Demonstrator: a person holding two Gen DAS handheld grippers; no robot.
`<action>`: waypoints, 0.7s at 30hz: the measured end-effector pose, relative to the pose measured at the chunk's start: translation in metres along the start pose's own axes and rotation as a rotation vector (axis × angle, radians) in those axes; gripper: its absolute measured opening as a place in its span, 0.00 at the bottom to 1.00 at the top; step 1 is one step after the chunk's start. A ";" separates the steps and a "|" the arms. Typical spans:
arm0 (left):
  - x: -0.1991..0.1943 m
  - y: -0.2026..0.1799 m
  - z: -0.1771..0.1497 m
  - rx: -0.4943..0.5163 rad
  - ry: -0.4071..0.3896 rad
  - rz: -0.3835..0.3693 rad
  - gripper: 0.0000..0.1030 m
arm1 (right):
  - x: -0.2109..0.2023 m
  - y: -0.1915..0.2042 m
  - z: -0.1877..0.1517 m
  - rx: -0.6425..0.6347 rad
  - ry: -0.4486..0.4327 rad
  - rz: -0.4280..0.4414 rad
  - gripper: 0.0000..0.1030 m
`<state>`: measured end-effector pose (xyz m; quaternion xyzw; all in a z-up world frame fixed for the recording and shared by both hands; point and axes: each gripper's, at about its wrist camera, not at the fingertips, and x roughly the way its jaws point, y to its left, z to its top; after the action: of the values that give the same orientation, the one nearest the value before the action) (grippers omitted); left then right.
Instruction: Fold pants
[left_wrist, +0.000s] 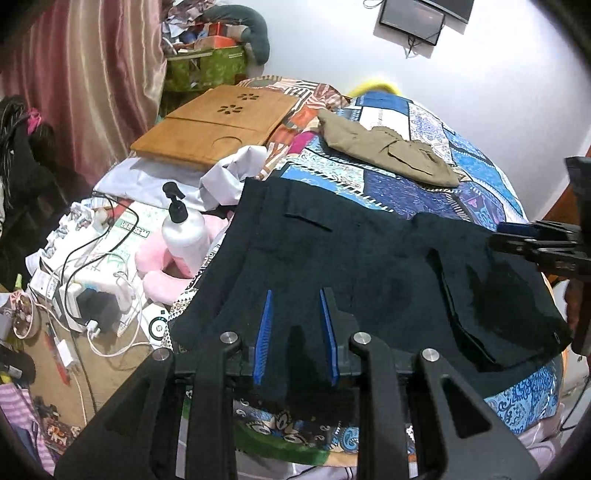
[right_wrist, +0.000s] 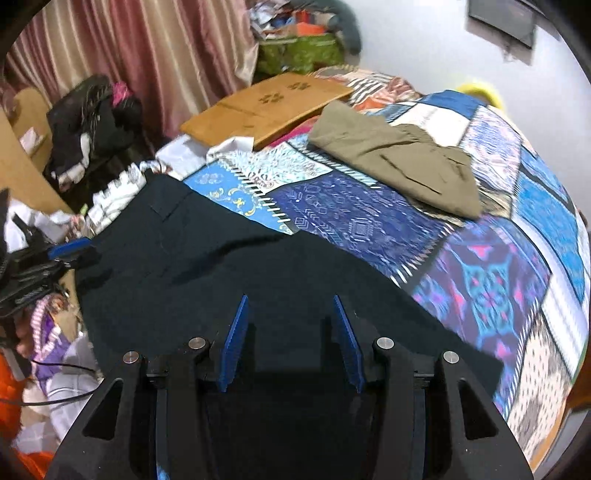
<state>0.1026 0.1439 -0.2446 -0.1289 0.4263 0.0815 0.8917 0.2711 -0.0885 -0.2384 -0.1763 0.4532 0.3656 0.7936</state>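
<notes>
Dark navy pants (left_wrist: 351, 269) lie spread on a blue patchwork quilt (left_wrist: 406, 177); they also show in the right wrist view (right_wrist: 207, 266). My left gripper (left_wrist: 295, 295) is open with its blue pads (left_wrist: 266, 314) over the pants' near edge. My right gripper (right_wrist: 290, 302) is open above the pants, blue pads (right_wrist: 236, 332) apart; it also shows at the right edge of the left wrist view (left_wrist: 517, 236). The left gripper shows at the left edge of the right wrist view (right_wrist: 70, 251). Nothing is held between either pair of fingers.
Folded olive pants (left_wrist: 391, 151) lie further back on the quilt (right_wrist: 480, 258), also seen in the right wrist view (right_wrist: 399, 158). A wooden lap tray (left_wrist: 218, 122), a white pump bottle (left_wrist: 183, 229), pink plush, cables and chargers clutter the left side.
</notes>
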 end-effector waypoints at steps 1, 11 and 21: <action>0.002 0.001 0.001 -0.002 0.002 0.001 0.24 | 0.009 0.000 0.002 -0.009 0.021 -0.006 0.42; 0.014 0.010 0.010 -0.011 0.003 0.016 0.24 | 0.037 0.010 0.008 -0.090 0.078 -0.001 0.27; 0.005 0.011 0.016 -0.020 -0.028 0.022 0.24 | -0.015 0.025 0.018 -0.105 -0.128 0.044 0.19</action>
<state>0.1150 0.1592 -0.2401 -0.1321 0.4141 0.0972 0.8953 0.2582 -0.0673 -0.2147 -0.1841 0.3853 0.4168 0.8024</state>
